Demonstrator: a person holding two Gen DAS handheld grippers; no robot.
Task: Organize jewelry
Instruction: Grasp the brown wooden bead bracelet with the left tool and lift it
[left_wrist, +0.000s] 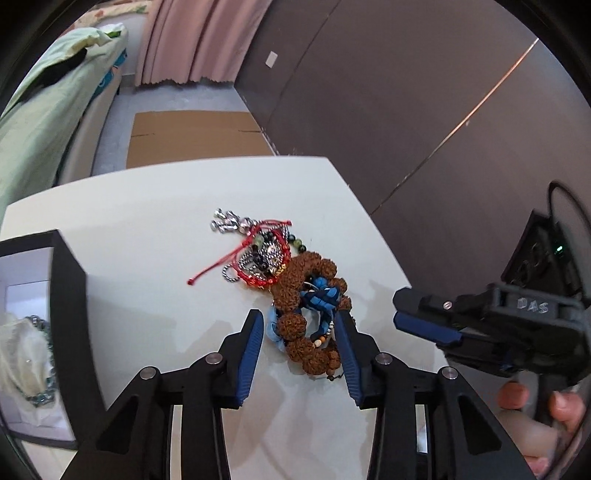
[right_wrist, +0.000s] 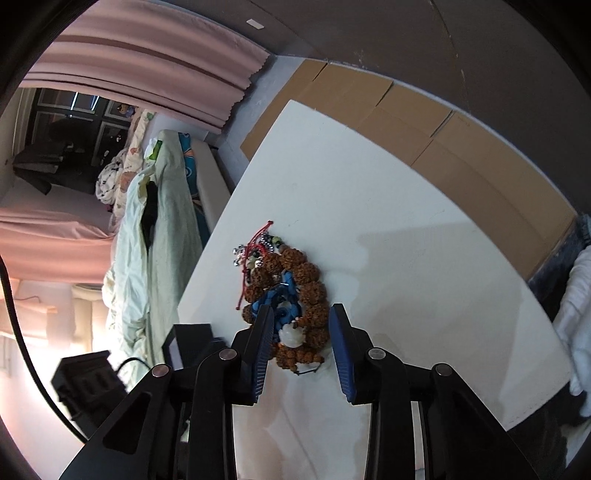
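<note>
A tangled pile of jewelry lies on the white table (left_wrist: 147, 236): a brown rough-bead bracelet (left_wrist: 295, 280), a blue cord piece (left_wrist: 319, 295), a red cord bracelet (left_wrist: 258, 254) and silver chain charms (left_wrist: 227, 221). My left gripper (left_wrist: 299, 321) is open, its fingers on either side of the near end of the brown bracelet. My right gripper (right_wrist: 300, 317) is open, straddling the same pile's near end, by the brown beads (right_wrist: 314, 291) and a white bead (right_wrist: 291, 334). The right gripper shows in the left wrist view (left_wrist: 424, 314) right of the pile.
A black box (left_wrist: 66, 295) with a pale lining and a beaded chain (left_wrist: 40, 395) inside stands at the table's left edge. A brown wall (left_wrist: 406, 110), flat cardboard (left_wrist: 192, 136) on the floor and a bed (left_wrist: 40, 110) lie beyond the table.
</note>
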